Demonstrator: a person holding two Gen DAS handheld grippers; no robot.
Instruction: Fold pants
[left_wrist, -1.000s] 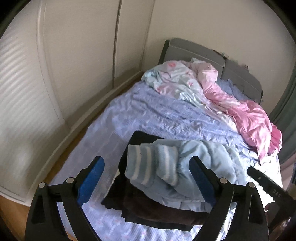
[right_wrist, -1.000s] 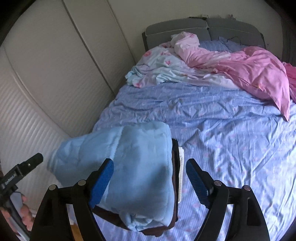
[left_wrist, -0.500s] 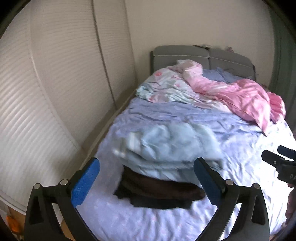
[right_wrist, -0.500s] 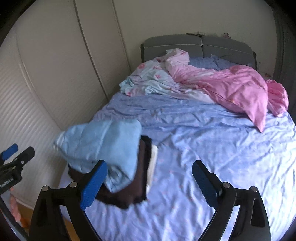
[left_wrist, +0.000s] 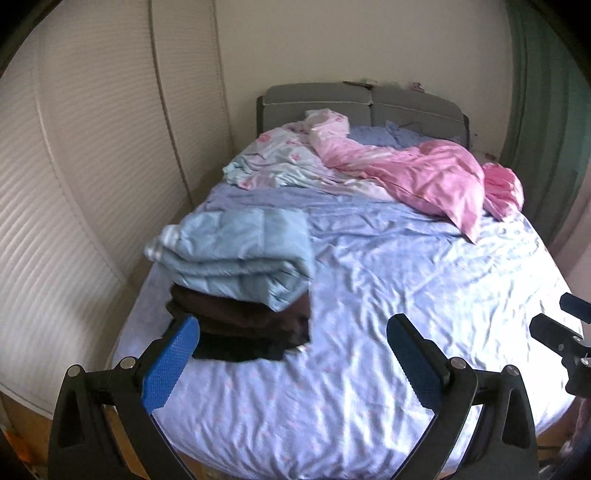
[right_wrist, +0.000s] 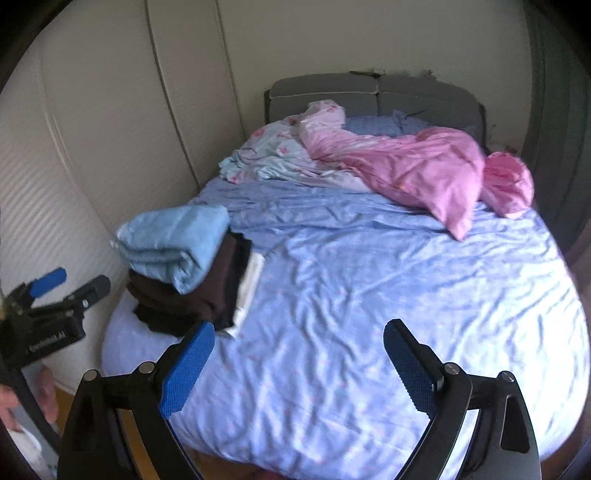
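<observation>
Folded light blue padded pants (left_wrist: 236, 251) lie on top of a stack of folded dark brown and black clothes (left_wrist: 240, 325) at the near left of the bed; the stack also shows in the right wrist view (right_wrist: 173, 254). My left gripper (left_wrist: 293, 354) is open and empty, above the bed's near edge just right of the stack. My right gripper (right_wrist: 299, 363) is open and empty, over the bare sheet. The left gripper shows at the left in the right wrist view (right_wrist: 55, 299). The right gripper's tips show at the right edge in the left wrist view (left_wrist: 561, 325).
The blue sheet of the bed (left_wrist: 406, 280) is wrinkled. A pink duvet (left_wrist: 424, 173) and a floral cover (left_wrist: 273, 158) are bunched at the headboard. White wardrobe doors (left_wrist: 92, 166) stand close along the left. A green curtain (left_wrist: 546, 74) hangs at the right.
Both grippers have let go of the blue pants and pulled back from the stack toward the bed's foot. The pants now rest folded on the dark clothes.
</observation>
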